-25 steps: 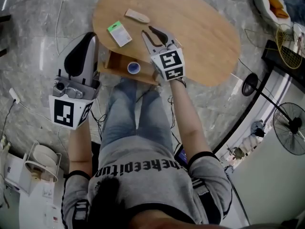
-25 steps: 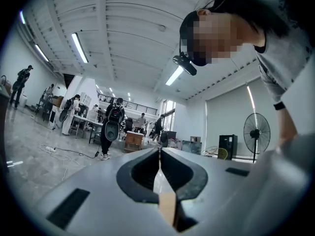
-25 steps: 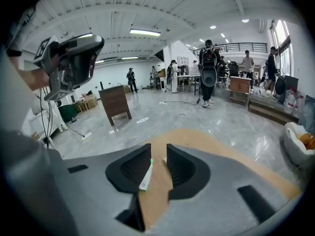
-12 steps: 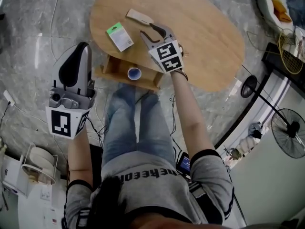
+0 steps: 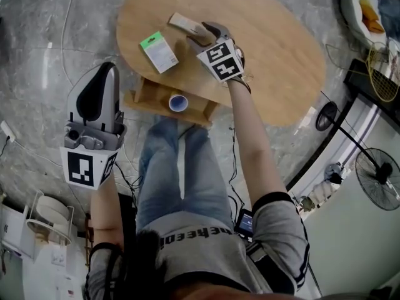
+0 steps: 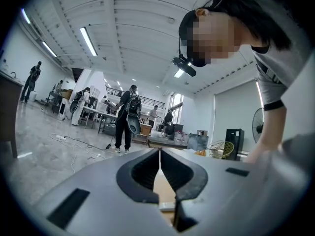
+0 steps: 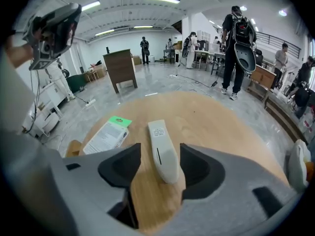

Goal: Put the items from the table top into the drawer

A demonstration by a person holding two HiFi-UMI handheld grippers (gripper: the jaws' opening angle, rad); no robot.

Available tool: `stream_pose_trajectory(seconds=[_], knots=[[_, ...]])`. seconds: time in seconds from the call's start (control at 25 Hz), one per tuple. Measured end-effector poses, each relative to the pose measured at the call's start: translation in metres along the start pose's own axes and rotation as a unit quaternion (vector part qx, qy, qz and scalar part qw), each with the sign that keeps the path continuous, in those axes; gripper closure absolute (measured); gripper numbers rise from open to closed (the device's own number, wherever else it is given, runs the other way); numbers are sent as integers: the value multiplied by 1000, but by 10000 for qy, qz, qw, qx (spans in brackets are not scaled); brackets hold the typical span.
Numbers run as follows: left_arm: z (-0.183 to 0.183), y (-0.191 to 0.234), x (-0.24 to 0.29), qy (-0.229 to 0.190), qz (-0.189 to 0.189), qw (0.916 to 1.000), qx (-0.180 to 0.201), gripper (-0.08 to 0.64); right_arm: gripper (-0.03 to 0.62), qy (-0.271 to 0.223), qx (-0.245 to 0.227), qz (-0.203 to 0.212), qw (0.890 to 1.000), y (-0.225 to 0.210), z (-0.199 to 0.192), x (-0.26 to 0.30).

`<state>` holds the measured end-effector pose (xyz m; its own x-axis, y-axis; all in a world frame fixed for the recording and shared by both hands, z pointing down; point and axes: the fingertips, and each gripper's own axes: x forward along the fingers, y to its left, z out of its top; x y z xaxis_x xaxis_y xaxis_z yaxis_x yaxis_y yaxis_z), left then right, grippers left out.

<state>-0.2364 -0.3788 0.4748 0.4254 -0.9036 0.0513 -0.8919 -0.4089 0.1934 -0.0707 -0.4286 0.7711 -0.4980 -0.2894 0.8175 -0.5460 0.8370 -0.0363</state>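
2 items lie on the oval table (image 5: 275, 42): a slim white device (image 7: 162, 151) and a green-topped packet (image 7: 108, 134). The right gripper (image 7: 160, 156) has advanced from the near table edge and dipped over the device, and its jaws have just been opening. They now stand wide with the device's near end between them, 1 pad on each side, neither pressing it. The packet lies just beyond this gripper's left jaw, clear of it. Behind and below the gripper, the drawer (image 5: 147, 95) stands pulled out under the table edge, with 1 blue-cored tape roll (image 5: 177, 102) already inside. The left gripper (image 6: 160, 156) is clenched on nothing and has dropped a little beside the table, well apart from every item. Judgement: the pick of the device is set up but not made; closing the jaws comes next, then a carry back to the drawer. The device looks narrow and smooth, so an off-centre pinch may let it swivel.
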Motion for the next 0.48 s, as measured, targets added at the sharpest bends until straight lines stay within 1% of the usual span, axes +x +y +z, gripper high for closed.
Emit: stream_pose_trajectory(seconds=[0.32,0.44,0.48], knots=[[-15,7,0,-23,27,10000,-61,548,352,321,-342,131,9988,-1,-4,25],[-28,7,-10,132,-63,9999,-29,548,356,371,-336,46,9987,-4,-7,28],[-30,7,-11,158,-76,9998,-12,548,372,373,-321,-13,9988,-7,-8,29]])
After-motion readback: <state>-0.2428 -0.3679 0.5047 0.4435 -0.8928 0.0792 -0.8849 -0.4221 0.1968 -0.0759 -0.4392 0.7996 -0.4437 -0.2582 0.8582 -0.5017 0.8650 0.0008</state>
